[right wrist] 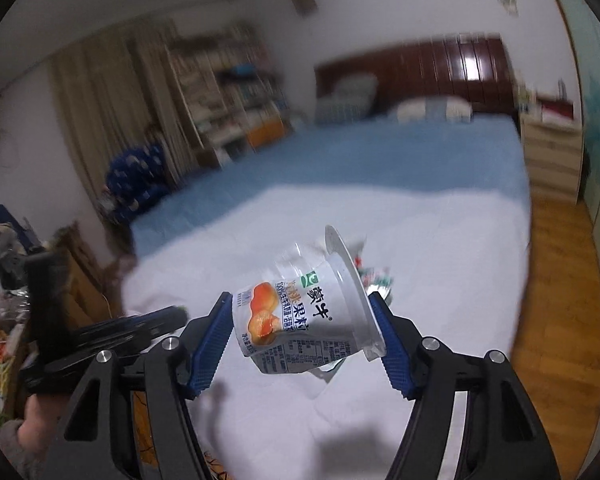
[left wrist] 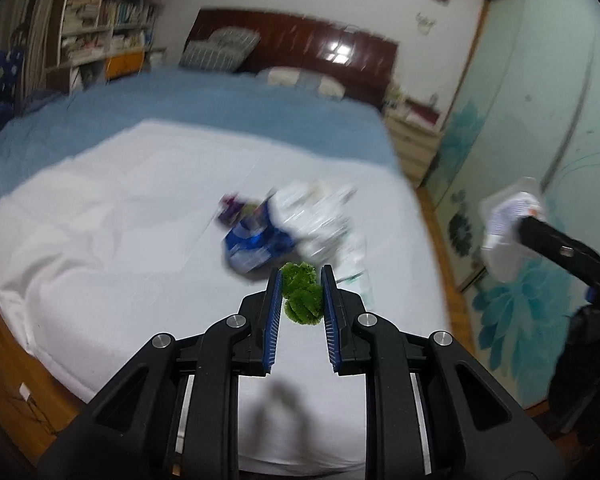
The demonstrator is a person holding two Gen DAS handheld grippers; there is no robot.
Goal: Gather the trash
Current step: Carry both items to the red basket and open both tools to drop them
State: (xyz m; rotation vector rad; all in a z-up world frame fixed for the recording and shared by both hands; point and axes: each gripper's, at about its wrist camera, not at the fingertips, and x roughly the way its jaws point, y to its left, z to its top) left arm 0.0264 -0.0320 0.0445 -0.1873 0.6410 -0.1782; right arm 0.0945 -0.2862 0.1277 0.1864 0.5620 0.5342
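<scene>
Green pompom (left wrist: 302,298) pinched in left gripper (left wrist: 300,280); right gripper (right wrist: 304,312) clamps white yoghurt cup (right wrist: 300,316) above bed (left wrist: 120,220).

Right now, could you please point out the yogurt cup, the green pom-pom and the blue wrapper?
yogurt cup (right wrist: 300,312): right wrist view, printed side wall.
green pom-pom (left wrist: 302,298): left wrist view, its fuzzy middle.
blue wrapper (left wrist: 254,242): left wrist view, crumpled blue face.
</scene>
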